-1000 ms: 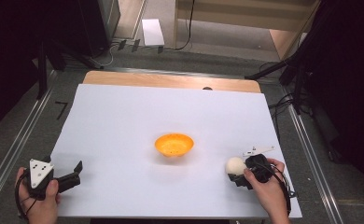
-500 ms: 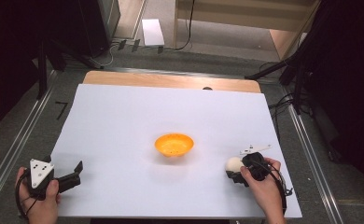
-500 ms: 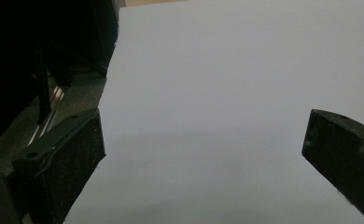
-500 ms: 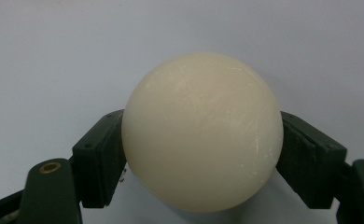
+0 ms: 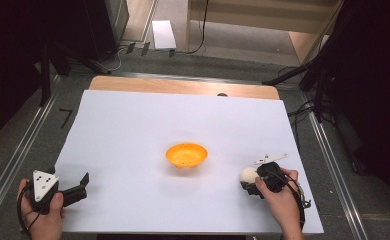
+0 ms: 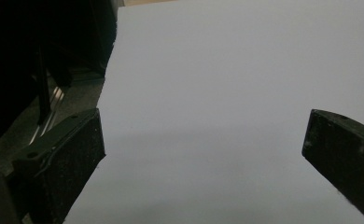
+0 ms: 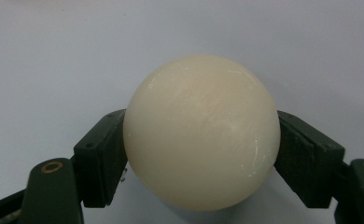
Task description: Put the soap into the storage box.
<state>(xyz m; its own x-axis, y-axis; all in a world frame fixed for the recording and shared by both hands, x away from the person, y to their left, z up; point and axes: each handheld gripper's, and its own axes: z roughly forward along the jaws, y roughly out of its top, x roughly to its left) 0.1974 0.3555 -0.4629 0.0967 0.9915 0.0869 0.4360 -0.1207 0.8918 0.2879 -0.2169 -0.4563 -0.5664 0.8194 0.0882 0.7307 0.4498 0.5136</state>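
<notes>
Little has shifted since the earlier frames: the right gripper (image 5: 253, 182) has edged slightly toward the person, and the left gripper (image 5: 65, 192) has stayed put. High view: a white-covered worktop (image 5: 133, 125) carries a shallow orange plastic bowl (image 5: 186, 154) near its middle. The smooth cream-white ball (image 7: 202, 133) sits at the near right of the worktop, well apart from the bowl, pinched between the right gripper's black fingers (image 7: 101, 156), which press its two opposite sides. The left gripper rests at the near left corner with its fingers (image 6: 73, 149) spread wide over bare covering, holding nothing. Risk, as a judgement: contact falls on small patches of a hard, round, glossy surface, so a quick lift or slackened squeeze could let the ball slip out and roll across the worktop.
</notes>
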